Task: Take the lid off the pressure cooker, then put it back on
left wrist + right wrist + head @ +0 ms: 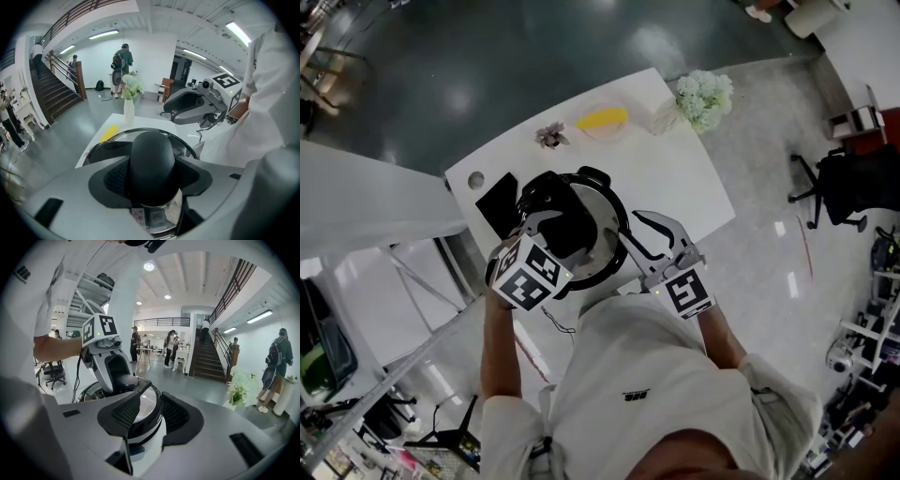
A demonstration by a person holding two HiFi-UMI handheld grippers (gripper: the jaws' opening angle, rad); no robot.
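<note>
The pressure cooker (617, 251) stands at the near edge of the white table (694, 178), its silver lid (602, 208) resting on it. My left gripper (555, 225) reaches down from the left and is shut on the lid's black knob (152, 161); the pads press on both sides of it. My right gripper (639, 242) sits at the cooker's right side. In the right gripper view its pads (176, 413) stand close together on a part of the cooker's side (149, 427) just under the lid's rim (150, 404). The part they hold is mostly hidden.
A yellow item (602, 119), a small dried flower (551, 136) and a vase of white flowers (703, 98) stand at the table's far edge. A flat black thing (499, 203) lies left of the cooker. An office chair (848, 187) stands to the right; people stand near the stairs (208, 362).
</note>
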